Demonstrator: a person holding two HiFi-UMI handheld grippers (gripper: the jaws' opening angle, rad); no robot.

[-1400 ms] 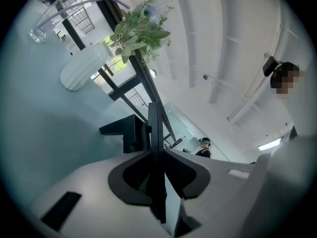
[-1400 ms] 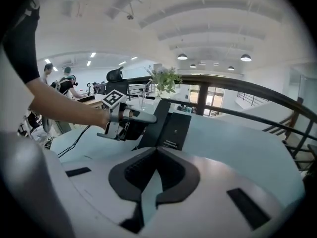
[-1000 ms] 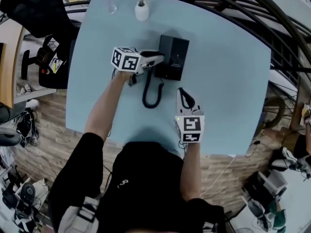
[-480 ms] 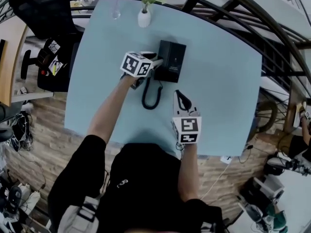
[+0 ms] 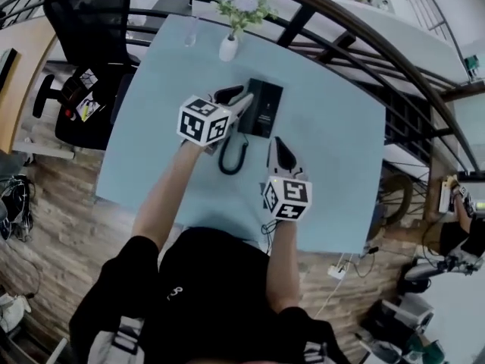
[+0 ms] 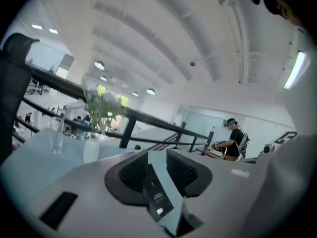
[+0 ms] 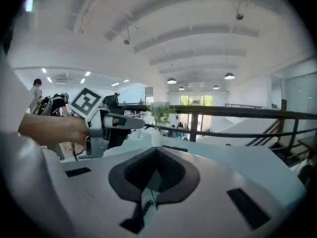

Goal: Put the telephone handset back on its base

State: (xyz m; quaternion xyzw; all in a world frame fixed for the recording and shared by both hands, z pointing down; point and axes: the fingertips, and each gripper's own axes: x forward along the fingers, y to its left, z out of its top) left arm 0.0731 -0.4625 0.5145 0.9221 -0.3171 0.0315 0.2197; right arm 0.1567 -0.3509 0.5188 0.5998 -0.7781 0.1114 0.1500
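The black telephone base [image 5: 264, 109] stands on the light-blue table [image 5: 333, 158]. The black handset [image 5: 226, 94] lies at the base's left side, partly hidden by my left gripper [image 5: 242, 99]; its coiled cord [image 5: 229, 156] loops toward me. In the left gripper view my left gripper [image 6: 157, 166] has a gap between its jaws, which are closing. A black part of the phone [image 6: 158, 198] shows low in that gap, and the pads do not press on it. My right gripper [image 5: 280, 149] hovers nearer me, right of the cord. The right gripper view shows my right gripper [image 7: 153, 175] shut on nothing.
A white vase with a plant [image 5: 229, 45] and a clear glass [image 5: 190, 35] stand at the table's far edge. A black office chair [image 5: 87, 21] is at the far left beyond a dark railing [image 5: 356, 32]. A person [image 6: 232, 139] stands far off.
The head view has shifted, so the table sits lower and more to the left. My left gripper stays at the base's left side. The right gripper has barely moved.
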